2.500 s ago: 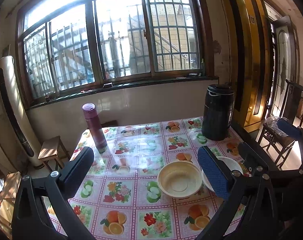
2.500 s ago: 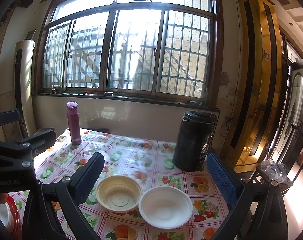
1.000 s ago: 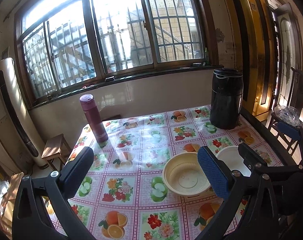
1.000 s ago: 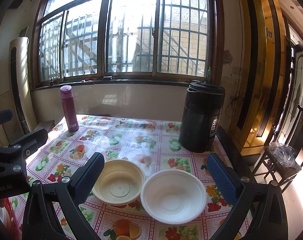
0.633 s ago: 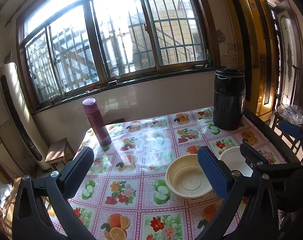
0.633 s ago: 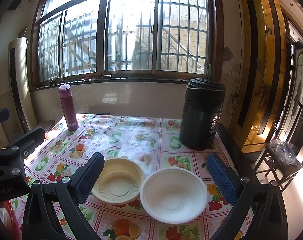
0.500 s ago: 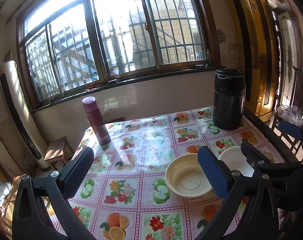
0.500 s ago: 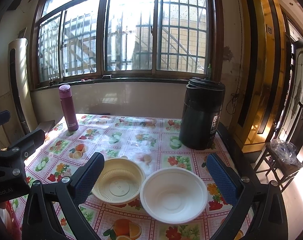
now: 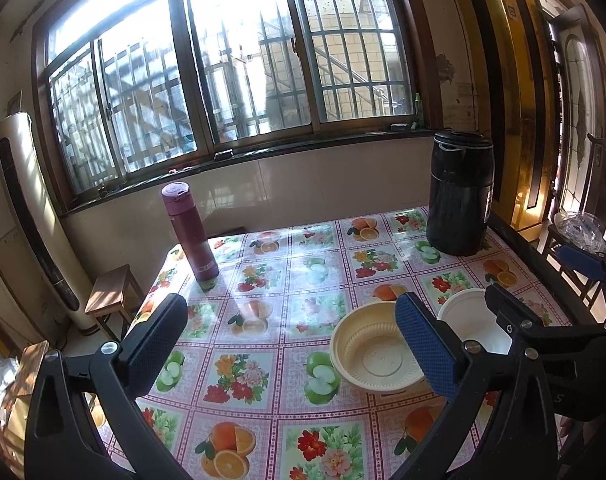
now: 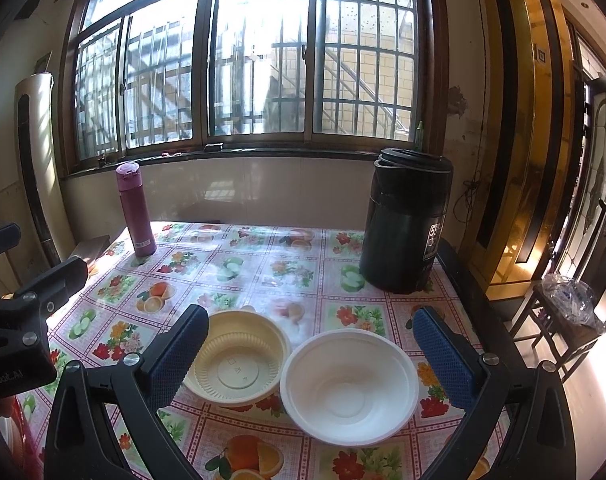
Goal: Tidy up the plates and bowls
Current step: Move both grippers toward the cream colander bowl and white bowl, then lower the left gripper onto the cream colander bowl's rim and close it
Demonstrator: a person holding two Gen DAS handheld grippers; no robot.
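Your left gripper (image 9: 291, 354) hangs over the near part of the table (image 9: 263, 280) with its jaws spread wide and nothing between them. Your right gripper (image 10: 309, 360) is likewise released and empty, its pads on either side of the two bowls as the right wrist camera sees them. Take the black jug (image 10: 407, 220) as your landmark: it stands at the far right corner of the table. The white bowl (image 10: 349, 386) sits nearer you than the jug, toward the near edge. The yellow bowl (image 10: 239, 360) is just left of the white bowl, their rims touching or nearly so; you cannot tell which. Both bowls sit upright and hold nothing. From the left wrist camera, the yellow bowl (image 9: 373, 358) is partly behind your blue right pad, and the white bowl (image 9: 469, 320) shows beyond it. The pink bottle (image 10: 135, 210) stands upright well left of the jug, at the far left corner.
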